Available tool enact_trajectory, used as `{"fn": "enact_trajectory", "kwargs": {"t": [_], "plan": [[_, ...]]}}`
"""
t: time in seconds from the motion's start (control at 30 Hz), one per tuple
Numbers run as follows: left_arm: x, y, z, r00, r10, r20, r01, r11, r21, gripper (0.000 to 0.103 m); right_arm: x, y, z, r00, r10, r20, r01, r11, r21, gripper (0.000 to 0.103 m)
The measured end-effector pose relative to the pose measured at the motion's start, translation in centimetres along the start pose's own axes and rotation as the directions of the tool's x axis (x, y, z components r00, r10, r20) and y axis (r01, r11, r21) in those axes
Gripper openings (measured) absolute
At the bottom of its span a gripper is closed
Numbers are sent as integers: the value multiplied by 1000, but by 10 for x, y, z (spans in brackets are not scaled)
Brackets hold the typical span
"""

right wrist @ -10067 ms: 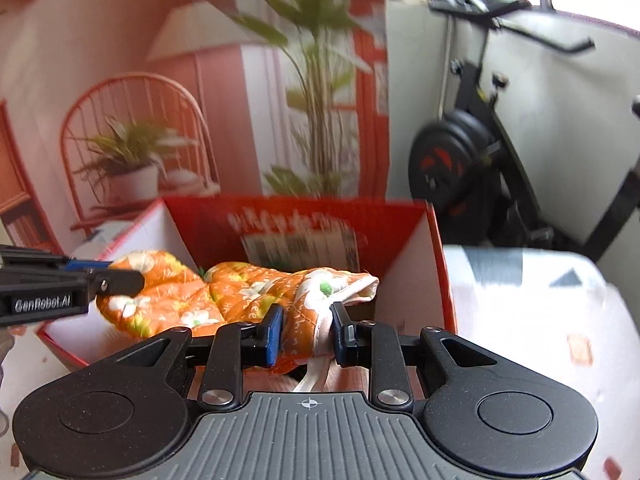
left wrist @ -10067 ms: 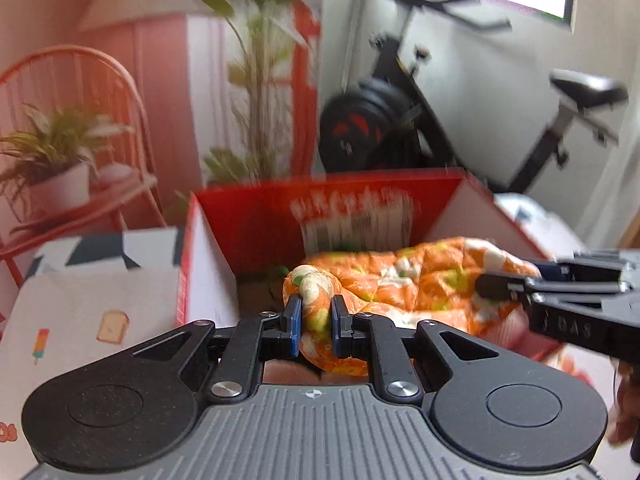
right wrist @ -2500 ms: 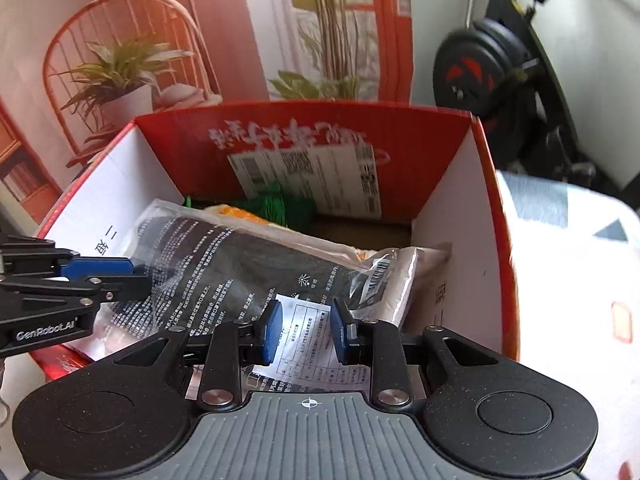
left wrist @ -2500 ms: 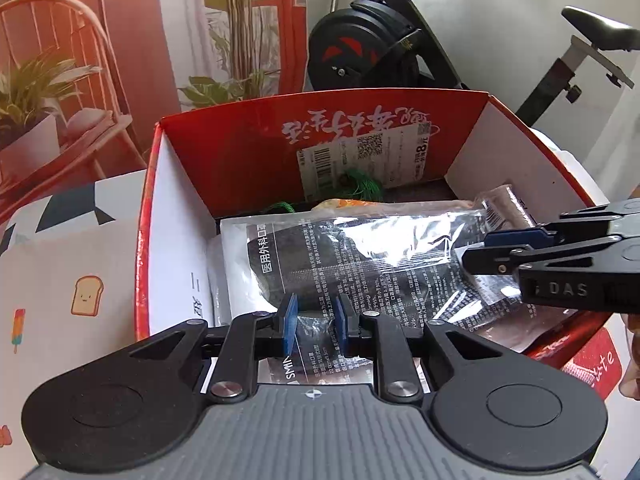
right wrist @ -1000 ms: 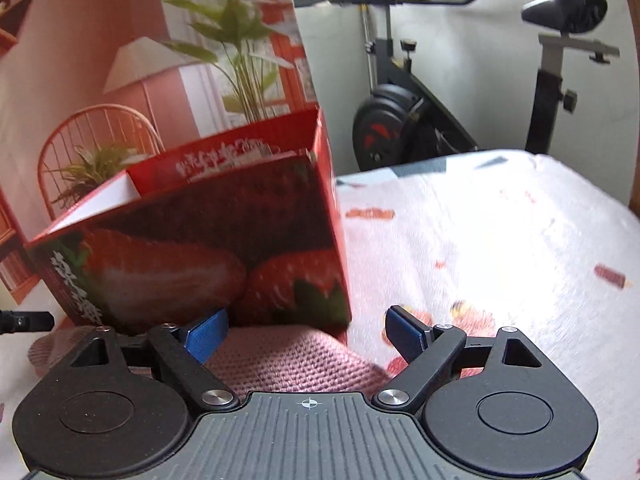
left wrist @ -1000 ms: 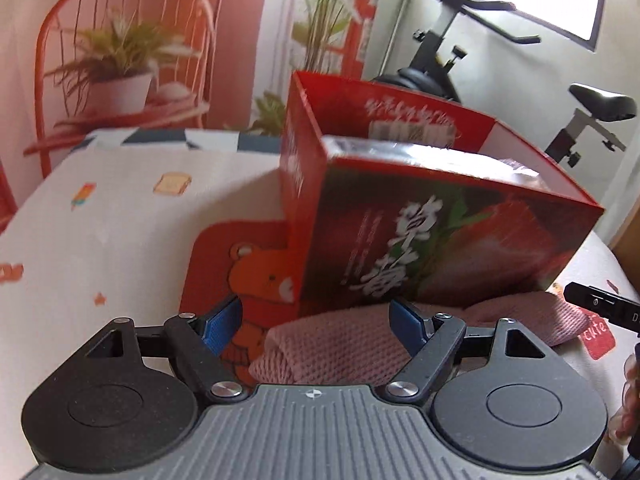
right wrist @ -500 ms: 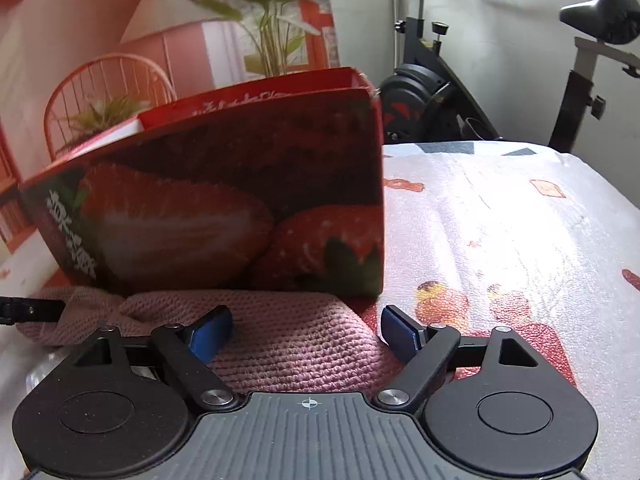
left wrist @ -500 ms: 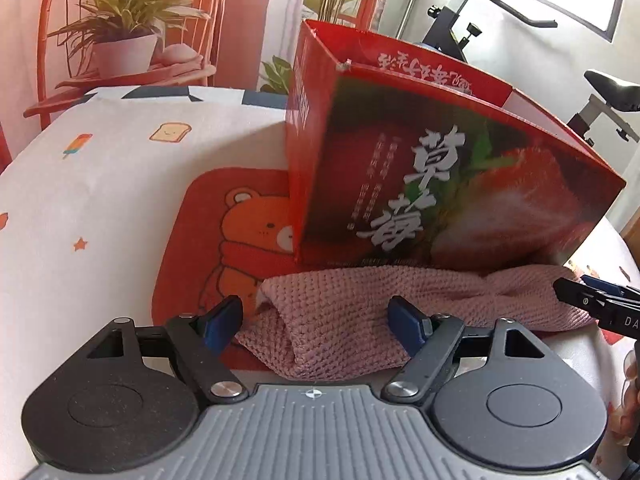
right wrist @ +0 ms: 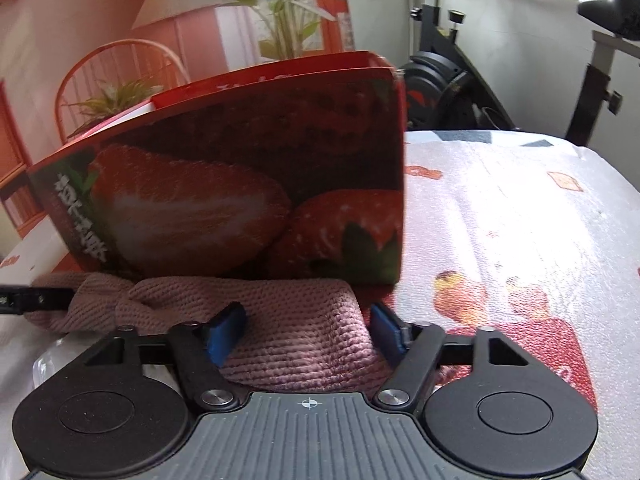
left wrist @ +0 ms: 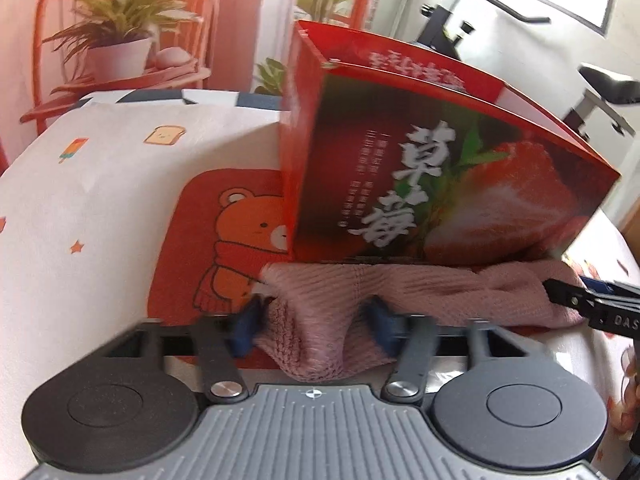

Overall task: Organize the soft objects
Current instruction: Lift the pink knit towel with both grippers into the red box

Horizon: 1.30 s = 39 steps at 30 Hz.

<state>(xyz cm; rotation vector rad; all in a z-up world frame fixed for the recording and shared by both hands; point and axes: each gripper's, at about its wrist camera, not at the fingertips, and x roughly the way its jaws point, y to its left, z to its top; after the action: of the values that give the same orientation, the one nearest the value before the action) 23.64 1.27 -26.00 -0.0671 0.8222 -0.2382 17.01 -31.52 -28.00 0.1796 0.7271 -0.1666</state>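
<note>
In the left wrist view, the left gripper [left wrist: 314, 326] straddles one end of a pink knitted cloth [left wrist: 400, 288], which lies on the bench [left wrist: 80, 208] directly in front of the red strawberry-printed box [left wrist: 440, 192]. Its jaws have just been closing, and the blue pads [left wrist: 244, 326] now bear against a bunched fold of the cloth on both sides (motion blur softens the pad edges). The cloth runs rightward along the base of the box, partly over a red bear-print mat [left wrist: 224, 248], and its far end meets the tips of the right gripper [left wrist: 568, 300] entering from the right edge. A potted plant [left wrist: 116, 44] stands on an orange chair behind the bench. In the right wrist view, the right gripper [right wrist: 308, 334] sits over the opposite end of the pink knitted cloth [right wrist: 288, 320], again at the foot of the box [right wrist: 240, 184]. Its jaws have likewise just been closing; the right pad touches the raised fold of cloth, and the left pad [right wrist: 224, 334] rests on the fabric. The left gripper [right wrist: 36, 300] appears at the left edge, at the far end of the cloth. An exercise bike [right wrist: 460, 80] stands beyond the bench [right wrist: 520, 220].
</note>
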Motion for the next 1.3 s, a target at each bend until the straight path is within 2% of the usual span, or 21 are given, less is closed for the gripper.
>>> {"fn": "enact_trajectory", "kwargs": {"t": [0.03, 0.1, 0.2, 0.4, 0.57, 0.77, 0.87, 0.93, 1.03, 1.17, 1.3], "plan": [[-1, -2, 0, 1000, -19, -3, 19, 1000, 9, 28, -1, 1, 0, 1000, 16, -2, -16, 1000, -5, 52], [-4, -6, 1, 1000, -22, 11, 22, 999, 26, 21, -4, 1, -1, 999, 49, 1, -49, 999, -3, 35], [-12, -12, 0, 999, -13, 34, 12, 999, 51, 18, -12, 2, -2, 998, 65, 25, -65, 998, 7, 21], [-41, -16, 3, 994, -29, 107, 24, 998, 52, 17, -42, 8, 2, 993, 78, 94, -76, 997, -17, 17], [-74, -28, 12, 981, -50, 186, 35, 996, 86, 17, -79, 17, 16, 976, 104, 193, -95, 994, -55, 16], [-117, -41, 36, 950, -80, 303, 44, 991, 124, 17, -119, 12, 43, 938, 129, 321, -124, 992, -35, 16], [-123, -53, 57, 937, -76, 342, 18, 986, 168, 17, -128, 12, 69, 926, 138, 353, -127, 990, -54, 16], [-120, -58, 75, 935, -83, 345, 27, 986, 164, 17, -128, 12, 89, 929, 126, 349, -107, 992, -72, 15], [-107, -59, 98, 942, -119, 312, 85, 989, 121, 17, -124, 7, 115, 934, 101, 341, -77, 994, -83, 15], [-81, -60, 117, 963, -104, 249, 79, 991, 109, 17, -107, 5, 135, 950, 93, 298, -68, 993, -93, 15], [-56, -57, 124, 983, -96, 155, 79, 991, 111, 17, -79, 5, 140, 974, 89, 210, -68, 992, -104, 15]]}}
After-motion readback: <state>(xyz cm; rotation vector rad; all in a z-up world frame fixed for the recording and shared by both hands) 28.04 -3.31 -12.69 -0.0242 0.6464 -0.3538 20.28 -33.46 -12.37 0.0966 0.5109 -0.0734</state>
